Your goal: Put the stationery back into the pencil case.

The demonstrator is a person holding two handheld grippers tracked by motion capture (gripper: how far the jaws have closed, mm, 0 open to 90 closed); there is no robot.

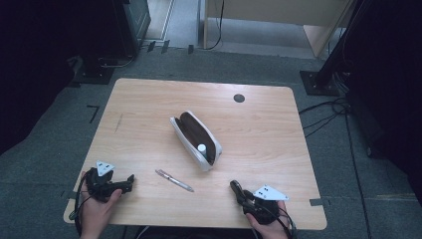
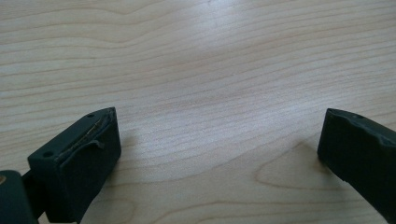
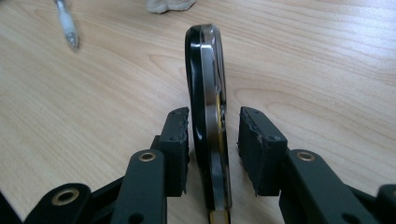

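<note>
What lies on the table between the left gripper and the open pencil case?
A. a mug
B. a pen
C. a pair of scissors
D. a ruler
B: in the high view a slim pen lies flat on the wooden table, ahead and to the side of the left gripper and just short of the pencil case, apart from both.

The high view is dim, and the room around the table is almost black at 9 and 3 o'clock. The left gripper view has a bright white shine on the wood at 12 o'clock. Soft shadows sit under the jaws. Far edges look blurry.
</note>
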